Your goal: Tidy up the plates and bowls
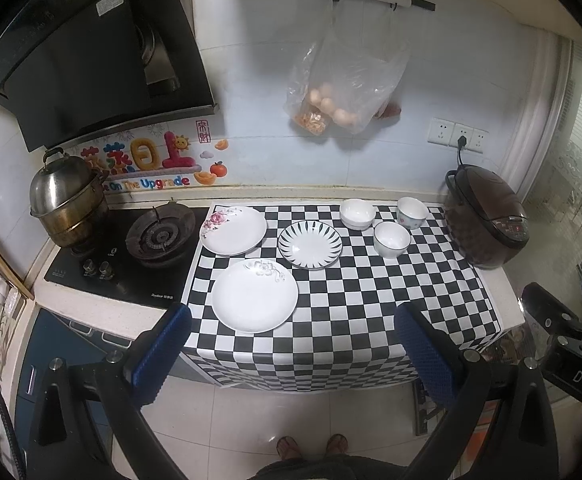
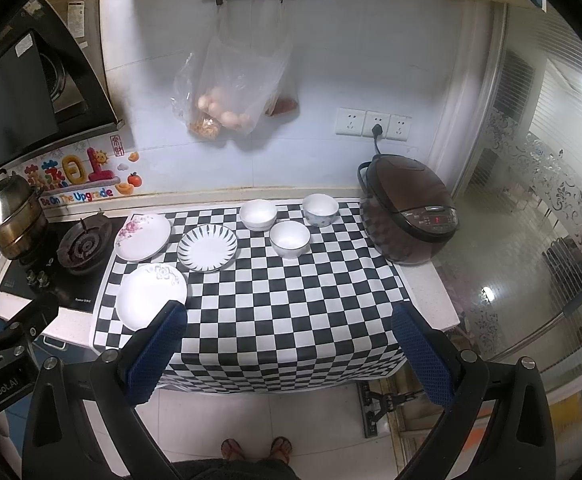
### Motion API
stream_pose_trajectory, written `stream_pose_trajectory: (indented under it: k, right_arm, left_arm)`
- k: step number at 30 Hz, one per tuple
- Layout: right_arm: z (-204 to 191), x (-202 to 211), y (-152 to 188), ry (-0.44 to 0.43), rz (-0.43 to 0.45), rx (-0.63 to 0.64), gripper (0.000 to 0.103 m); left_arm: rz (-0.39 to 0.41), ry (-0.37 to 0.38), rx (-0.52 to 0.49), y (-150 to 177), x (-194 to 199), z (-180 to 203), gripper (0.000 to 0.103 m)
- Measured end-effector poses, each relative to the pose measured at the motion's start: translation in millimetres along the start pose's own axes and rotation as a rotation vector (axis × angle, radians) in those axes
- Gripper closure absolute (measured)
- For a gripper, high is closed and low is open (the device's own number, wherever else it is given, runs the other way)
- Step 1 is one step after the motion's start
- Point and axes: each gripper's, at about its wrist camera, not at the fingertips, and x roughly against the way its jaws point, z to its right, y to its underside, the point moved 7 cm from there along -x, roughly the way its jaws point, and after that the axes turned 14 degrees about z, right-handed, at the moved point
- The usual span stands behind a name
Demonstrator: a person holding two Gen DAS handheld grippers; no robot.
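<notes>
Plates and bowls sit spread on the checkered cloth, none stacked: pink-flower plate at back left by the gas burner, striped plate just right of it, grey-flower plate nearest me. 3 bowls cluster toward the rice cooker: plain white bowl at back, patterned bowl to its right, rimmed bowl in front btwn them. My left gripper and right gripper both hang above the counter's front edge, fingers wide apart, holding nothing, w/ steel pot far left
</notes>
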Motion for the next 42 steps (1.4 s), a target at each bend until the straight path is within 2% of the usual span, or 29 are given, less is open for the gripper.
stream_pose_trajectory:
  k: [24,29,33,37,42]
  right_arm:
    - [-5.3,-10.6,-3.0,-0.002,-0.001,-0.004,0.0]
    - [-14.1,-28.7,-2.5,-0.01,-0.008,-0.013,0.0]
    - [-27.9,-54.8,3.5,-0.07,0.022,-0.016,0.0]
    - [-54.2,-112.9,33.6,-0.184,-0.119,-0.056,0.0]
    - [-103.4,-200.1,74.9,-0.302,-0.291,-0.073,0.0]
  left_arm:
    - [-0.002,-0.002,-0.001,-5.3,-4.9,-3.1,0.0]
    - [0.0,-0.018,0.008,-6.1,-13.2,-10.0,0.0]
    - [-0.001,-0.045,0.051,-6.7,-43.7,-34.9,0.0]
    - [-0.072,-0.092,0.07,5.9,-97.8,-68.8,0.0]
    - [-0.199,-0.143,0.112,41.8,-182.0,-119.0,0.002]
